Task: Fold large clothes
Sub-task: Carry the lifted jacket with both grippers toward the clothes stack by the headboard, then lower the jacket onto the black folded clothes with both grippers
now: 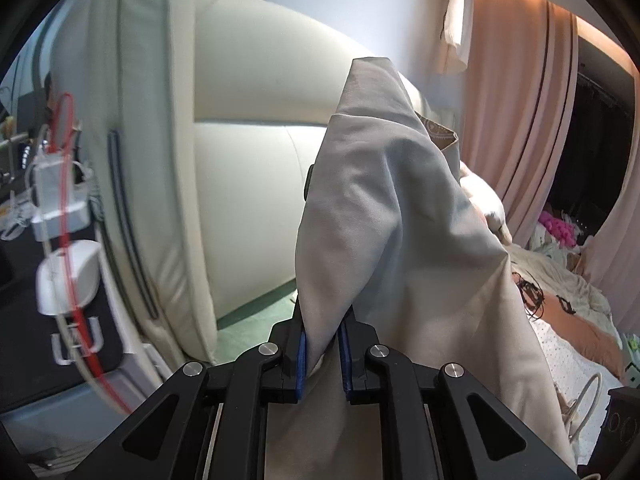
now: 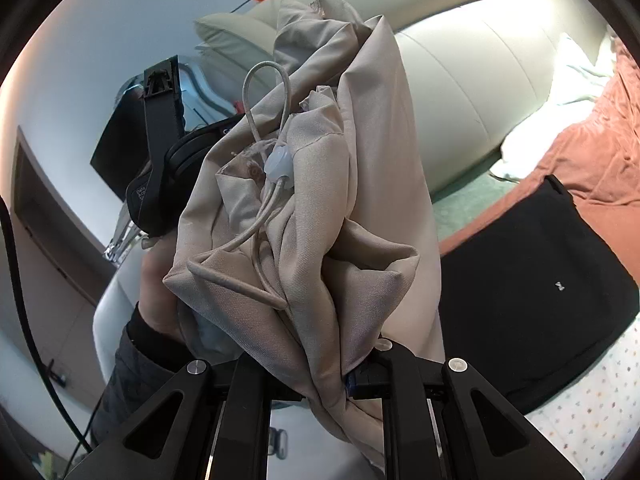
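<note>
Beige garment [image 1: 404,216] is clamped in both claws: left gripper [image 1: 324,354] pinches a fold, right gripper [image 2: 320,380] grips bunched cloth (drawstring [image 2: 264,200] showing). It hangs raised before the cream headboard [image 1: 248,168].

Beige garment [image 1: 400,208] with a pale drawstring [image 2: 264,208] and translucent cord stopper [image 2: 279,165], bunched and creased, raised off the bed, rising in a crumpled peak.

Soft indoor light, fisheye-warped edges, left-side motion blur
</note>
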A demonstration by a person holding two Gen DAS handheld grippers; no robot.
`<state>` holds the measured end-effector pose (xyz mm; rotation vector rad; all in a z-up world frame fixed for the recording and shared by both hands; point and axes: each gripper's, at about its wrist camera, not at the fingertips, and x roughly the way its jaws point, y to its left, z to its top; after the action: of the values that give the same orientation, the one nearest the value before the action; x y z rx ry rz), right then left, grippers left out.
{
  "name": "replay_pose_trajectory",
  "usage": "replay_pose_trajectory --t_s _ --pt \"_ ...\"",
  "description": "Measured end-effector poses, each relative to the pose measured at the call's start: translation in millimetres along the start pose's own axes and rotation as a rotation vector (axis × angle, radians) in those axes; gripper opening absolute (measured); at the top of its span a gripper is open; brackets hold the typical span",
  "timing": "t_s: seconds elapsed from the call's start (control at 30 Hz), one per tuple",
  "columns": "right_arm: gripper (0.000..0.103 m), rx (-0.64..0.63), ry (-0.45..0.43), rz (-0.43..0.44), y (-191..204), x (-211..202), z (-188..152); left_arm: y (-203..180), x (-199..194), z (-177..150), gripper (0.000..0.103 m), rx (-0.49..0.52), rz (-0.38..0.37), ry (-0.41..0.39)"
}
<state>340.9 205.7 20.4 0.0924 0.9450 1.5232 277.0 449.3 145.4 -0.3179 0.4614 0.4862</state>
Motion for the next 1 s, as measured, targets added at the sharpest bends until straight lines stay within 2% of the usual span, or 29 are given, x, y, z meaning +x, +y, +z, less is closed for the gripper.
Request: replay_pose_trajectory --t_s 0.27,0.47,0.57,0.63,0.67,0.77,0.87,1.0 --pt "0.014 0.121 -0.050 -0.012 -78.6 -28.6 2.4 -30.3 56.2 5.8 0.013 0.028 -0.001 0.062" --pt "0.014 0.230 -0.079 -0.039 -137.6 -45.4 -6.9 -60.8 103.1 3.3 0.016 0.050 0.012 0.144" --pt "0.014 0.284 -0.089 -0.065 -171.5 -46.4 -18.2 -76.3 115.4 -2.6 0.034 0.081 0.052 0.148" --pt "0.014 0.315 -0.074 -0.095 -194.0 -41.6 -24.2 -78.4 115.0 -7.4 0.055 0.093 0.094 0.129" --pt "0.014 0.332 -0.057 -0.115 -204.8 -36.3 -28.6 -74.0 115.2 -10.2 0.060 0.085 0.099 0.129" --pt "0.014 0.387 -0.014 -0.183 -241.6 -17.5 -44.8 -62.5 109.0 -23.7 0.062 0.055 0.099 0.145" --pt "0.014 0.460 -0.021 -0.146 -268.5 -11.8 -58.6 -42.3 97.6 -50.0 0.061 0.048 0.120 0.175" --pt "0.014 0.452 -0.012 -0.154 -269.7 -7.7 -64.5 -17.5 80.8 -93.1 0.062 -0.001 0.153 0.232"
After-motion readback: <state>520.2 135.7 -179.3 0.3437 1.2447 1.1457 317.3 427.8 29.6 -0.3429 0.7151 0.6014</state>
